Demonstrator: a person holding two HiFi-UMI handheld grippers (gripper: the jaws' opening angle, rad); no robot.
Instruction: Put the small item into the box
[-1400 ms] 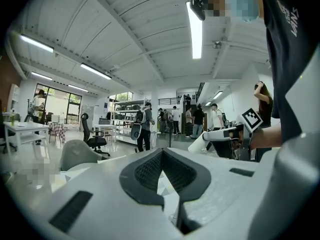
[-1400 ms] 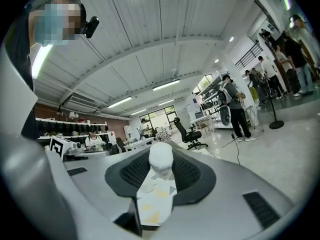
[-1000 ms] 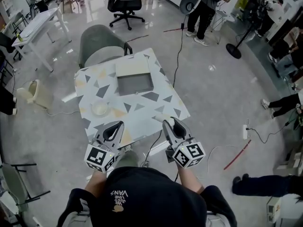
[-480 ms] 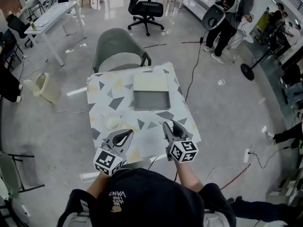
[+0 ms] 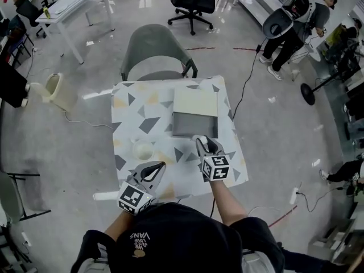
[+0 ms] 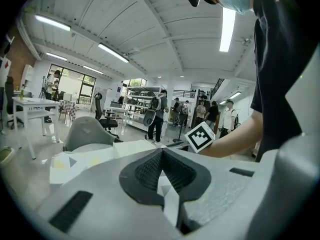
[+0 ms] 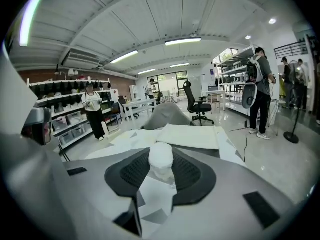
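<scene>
On the patterned table lies an open box, grey inside, with its pale lid folded back on the far side. My right gripper reaches to the box's near edge and is shut on a small white item, which sits between the dark pads; the lid shows just beyond it. My left gripper hovers over the table's near left part, its fingertips meeting with nothing between them. In the left gripper view its jaws touch at the tip.
A white round object rests on the table left of the box. A grey chair stands behind the table. Desks, an office chair and people stand further off, and a cable runs along the floor at the right.
Both grippers moved forward over the table. The right one, carrying the white item, went from the table's near edge to the box's near edge.
</scene>
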